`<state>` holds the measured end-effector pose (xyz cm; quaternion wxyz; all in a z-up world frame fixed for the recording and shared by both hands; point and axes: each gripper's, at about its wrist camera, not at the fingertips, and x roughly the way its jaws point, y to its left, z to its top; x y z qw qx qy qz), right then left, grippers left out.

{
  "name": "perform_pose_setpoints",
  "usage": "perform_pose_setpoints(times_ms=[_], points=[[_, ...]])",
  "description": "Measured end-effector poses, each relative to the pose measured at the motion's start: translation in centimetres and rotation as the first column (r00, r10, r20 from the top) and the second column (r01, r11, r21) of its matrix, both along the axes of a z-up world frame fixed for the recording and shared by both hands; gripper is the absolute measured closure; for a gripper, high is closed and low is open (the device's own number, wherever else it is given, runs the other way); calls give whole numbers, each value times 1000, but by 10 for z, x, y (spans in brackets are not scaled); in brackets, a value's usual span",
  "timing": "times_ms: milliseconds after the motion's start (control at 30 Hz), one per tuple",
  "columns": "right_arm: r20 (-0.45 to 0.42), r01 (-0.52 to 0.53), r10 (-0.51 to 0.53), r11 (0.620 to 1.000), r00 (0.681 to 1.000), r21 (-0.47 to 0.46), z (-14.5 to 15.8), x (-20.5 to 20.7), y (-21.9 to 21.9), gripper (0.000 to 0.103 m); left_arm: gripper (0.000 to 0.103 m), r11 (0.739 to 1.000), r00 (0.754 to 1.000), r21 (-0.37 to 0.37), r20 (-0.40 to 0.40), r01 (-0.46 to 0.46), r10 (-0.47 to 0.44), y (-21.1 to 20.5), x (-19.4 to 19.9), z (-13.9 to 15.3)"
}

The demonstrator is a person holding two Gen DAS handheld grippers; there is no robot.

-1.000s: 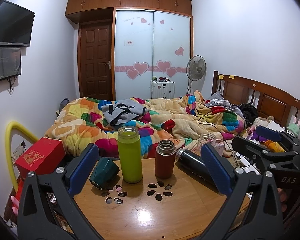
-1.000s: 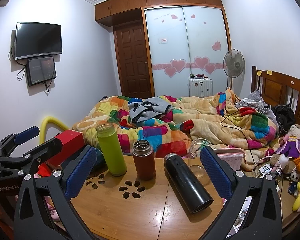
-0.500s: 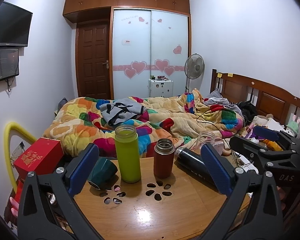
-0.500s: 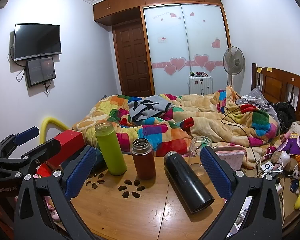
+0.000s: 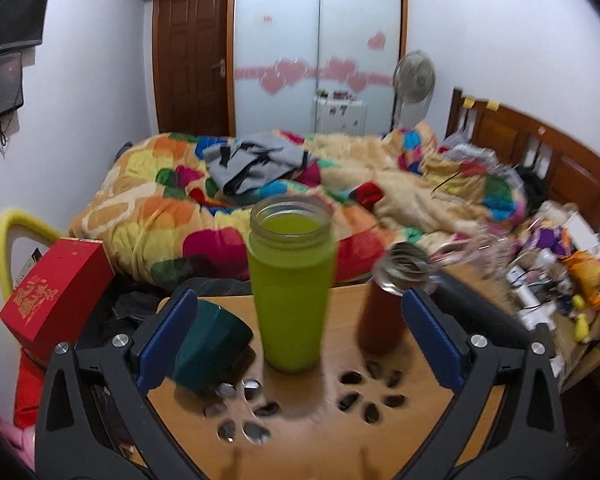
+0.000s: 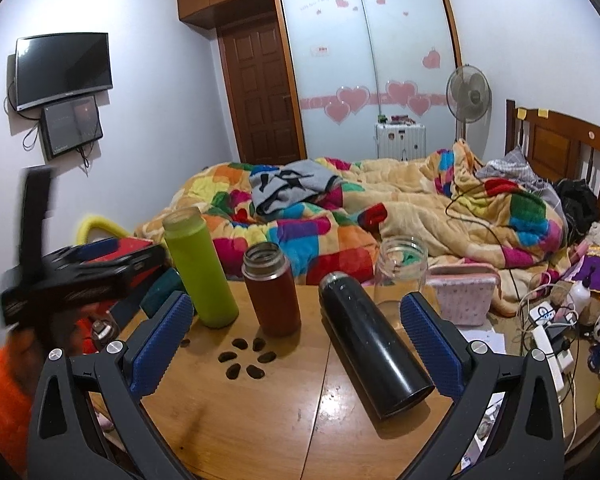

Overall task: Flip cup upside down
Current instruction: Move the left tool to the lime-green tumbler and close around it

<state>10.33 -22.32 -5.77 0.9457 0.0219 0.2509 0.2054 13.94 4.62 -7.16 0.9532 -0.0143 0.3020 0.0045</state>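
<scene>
The left gripper (image 5: 298, 332) has moved closer to the green bottle (image 5: 291, 284), fingers spread. The right gripper (image 6: 296, 336) is spread above the table (image 6: 260, 412), empty. The cup (image 5: 210, 346) lies tipped.

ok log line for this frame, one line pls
left gripper: open, facing green cup | right gripper: open, idle | cup upright | black flask on its side

green bottle (image 5: 291, 294): lime, between the tongs' pads
cup (image 5: 210, 346): dark teal, by the left pad
brown flask (image 6: 272, 290): rust red, steel rim
black flask (image 6: 374, 344): glossy black, near the right pad
table (image 6: 300, 392): honey wood
box (image 5: 54, 292): red, gold print
blanket (image 6: 380, 216): multicoloured patches
pads (image 6: 162, 340): blue, dimpled
</scene>
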Motion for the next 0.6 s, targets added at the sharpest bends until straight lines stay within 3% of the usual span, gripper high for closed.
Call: perform_pose_setpoints(times_ms=[167,233,300,467,600], points=[[-47,-5,4,1000,999,-17,-19,13,0,0,4,1000,1000,5,-29,-3,3,5,38,-24],[-67,-15,13,999,998,-32,-28,18,2,0,27,1000,999,-9,-42,3,-4,6,44,-28],[-80,-24,20,998,997,-54,-36,21,4,0,40,1000,999,-15,-52,11,-12,6,49,-32],[-97,-67,57,993,994,-97,-54,25,15,0,40,1000,998,-3,-55,26,-26,0,41,-29],[-94,-118,109,988,990,-98,-63,21,24,0,40,994,993,-64,-82,84,-89,-3,21,-24]])
